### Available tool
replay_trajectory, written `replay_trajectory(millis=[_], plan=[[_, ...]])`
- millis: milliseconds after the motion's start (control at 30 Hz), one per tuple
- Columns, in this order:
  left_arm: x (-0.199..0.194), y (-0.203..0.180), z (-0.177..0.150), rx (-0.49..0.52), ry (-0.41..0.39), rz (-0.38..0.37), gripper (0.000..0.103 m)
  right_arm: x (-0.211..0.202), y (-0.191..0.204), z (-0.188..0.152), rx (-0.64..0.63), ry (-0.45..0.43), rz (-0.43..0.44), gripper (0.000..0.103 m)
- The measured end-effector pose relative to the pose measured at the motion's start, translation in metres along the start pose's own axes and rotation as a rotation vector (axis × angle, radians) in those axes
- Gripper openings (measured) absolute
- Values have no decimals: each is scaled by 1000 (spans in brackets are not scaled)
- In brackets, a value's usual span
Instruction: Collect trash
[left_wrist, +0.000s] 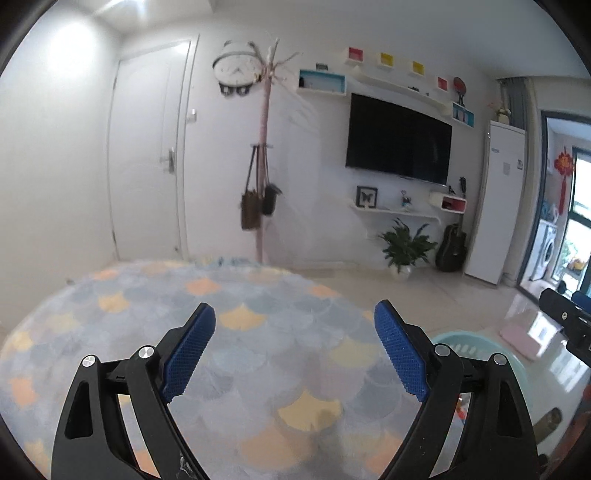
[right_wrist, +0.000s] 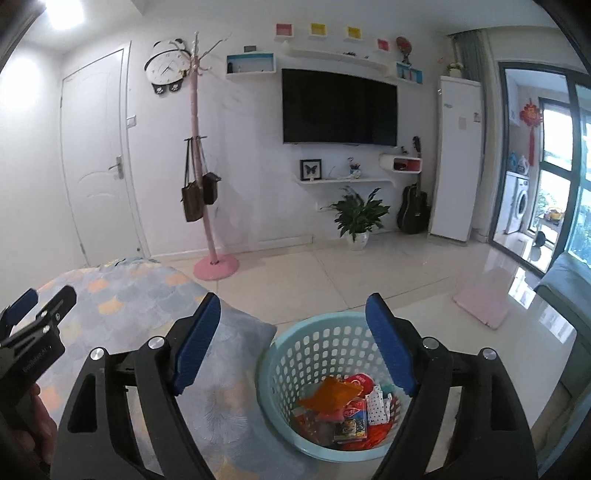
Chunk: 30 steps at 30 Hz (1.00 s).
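Note:
A light blue perforated basket stands on the tiled floor beside the patterned cloth surface. It holds several pieces of trash: an orange wrapper, red packets and a small box. My right gripper is open and empty, above the basket's near rim. My left gripper is open and empty, over the cloth surface; it also shows at the left edge of the right wrist view. The basket's rim shows in the left wrist view behind the right finger.
A pink coat stand with bags stands by the wall. A potted plant, a guitar and a white cabinet line the far wall. A pink flat object lies on the floor. A grey sofa is at right.

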<state>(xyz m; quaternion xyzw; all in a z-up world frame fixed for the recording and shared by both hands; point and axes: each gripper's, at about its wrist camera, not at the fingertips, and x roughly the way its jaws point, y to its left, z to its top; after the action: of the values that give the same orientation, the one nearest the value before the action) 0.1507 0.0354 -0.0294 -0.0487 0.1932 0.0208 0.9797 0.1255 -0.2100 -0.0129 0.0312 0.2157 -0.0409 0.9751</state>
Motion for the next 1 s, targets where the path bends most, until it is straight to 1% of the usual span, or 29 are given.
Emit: replay_trajectory(millis=[33,100,200,400,633,867,1000], plan=[[3,2,-1,-7,22,-11,86,0,0,-1,1,-1,-5,77],[6,5,-2,2,41,-21,86,0,1,-5,1,-1,-20,77],[8,11,-3,-5,41,-6,89,3,7,-10,0,1,-43,77],[10,17,-4,-26,50,1,90,6,15,-11,-17,7,-25,77],[9,14,-6,-3,42,19,92,6,17,-10,-22,-1,-8,80],[9,10,-6,14,49,18,92,9,10,-11,-11,8,-13,80],[9,9,-7,24,47,0,92,11,8,-12,-9,13,-27,80]])
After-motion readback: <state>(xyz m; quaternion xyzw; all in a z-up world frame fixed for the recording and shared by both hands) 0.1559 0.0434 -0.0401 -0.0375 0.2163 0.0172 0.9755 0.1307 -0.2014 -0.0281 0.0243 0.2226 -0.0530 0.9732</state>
